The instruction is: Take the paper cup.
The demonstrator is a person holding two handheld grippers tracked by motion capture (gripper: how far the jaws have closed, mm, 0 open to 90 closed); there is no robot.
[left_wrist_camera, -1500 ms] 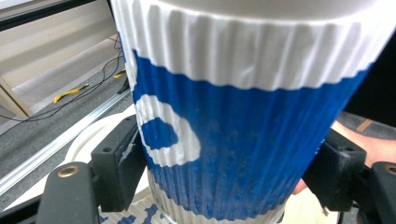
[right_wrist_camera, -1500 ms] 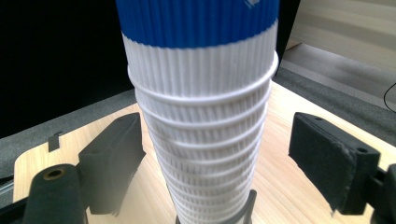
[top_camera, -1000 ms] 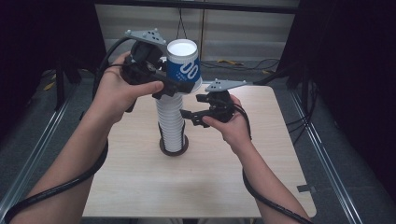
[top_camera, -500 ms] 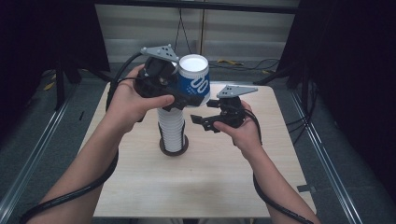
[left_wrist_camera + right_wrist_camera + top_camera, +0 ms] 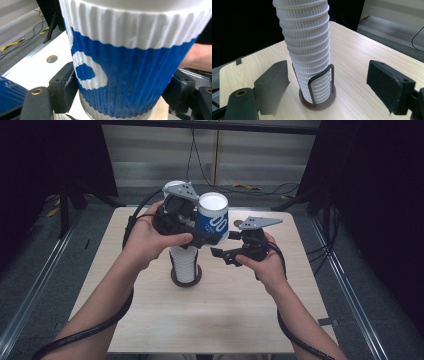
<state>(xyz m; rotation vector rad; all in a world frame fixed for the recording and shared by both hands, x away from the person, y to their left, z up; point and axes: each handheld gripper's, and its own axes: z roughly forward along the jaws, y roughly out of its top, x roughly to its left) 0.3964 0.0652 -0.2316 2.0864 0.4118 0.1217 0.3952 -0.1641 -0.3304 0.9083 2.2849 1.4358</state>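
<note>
A blue-and-white ribbed paper cup [image 5: 212,220] is held upright above the table, my left gripper [image 5: 209,238] shut on its lower half. In the left gripper view the cup [image 5: 130,75] sits between both black jaws. A tall stack of white ribbed cups [image 5: 184,262] stands in a round wire holder [image 5: 186,279], just left of and below the held cup. My right gripper [image 5: 223,255] hovers open to the right of the stack, jaws apart and pointing at it. In the right gripper view the stack [image 5: 308,50] and its wire holder [image 5: 320,82] stand between the open pads [image 5: 272,85].
The light wooden table [image 5: 240,320] has a small round hole [image 5: 238,224] near its far edge. Dark curtains and floor cables surround the table. A cable trails from each gripper along the forearms.
The left gripper has carried the blue-and-white cup rightward, off the top of the stack. The right gripper has shifted slightly right and stays open.
</note>
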